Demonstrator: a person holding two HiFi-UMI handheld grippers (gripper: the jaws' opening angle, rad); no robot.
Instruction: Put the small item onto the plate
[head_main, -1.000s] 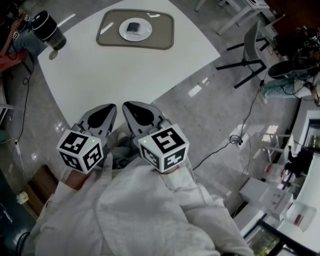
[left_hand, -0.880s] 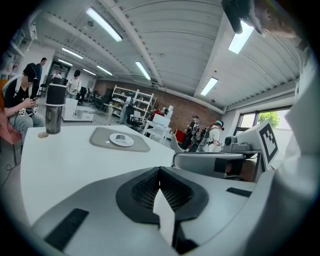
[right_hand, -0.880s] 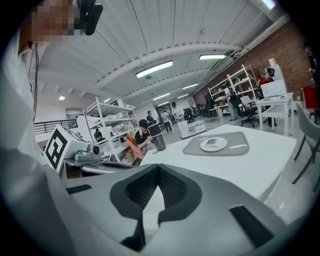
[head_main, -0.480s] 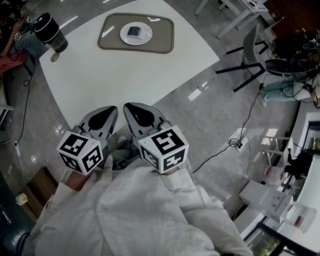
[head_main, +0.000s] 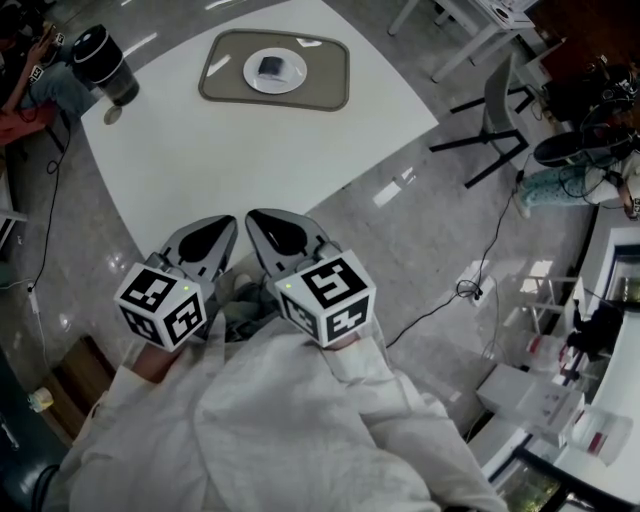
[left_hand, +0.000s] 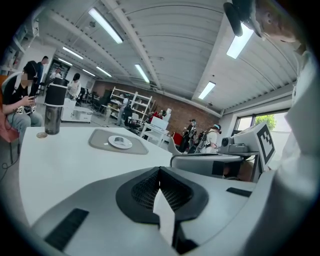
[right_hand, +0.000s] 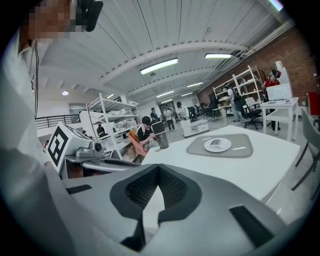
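Holding the left gripper and the right gripper side by side close to the body, just off the near edge of the white table, the person is gripping nothing, and both pairs of jaws are sitting fully closed and empty. The small dark item is lying on the white plate, which is resting on a grey mat near the table's far edge, well apart from both grippers. A dark bottle is standing by the far left corner.
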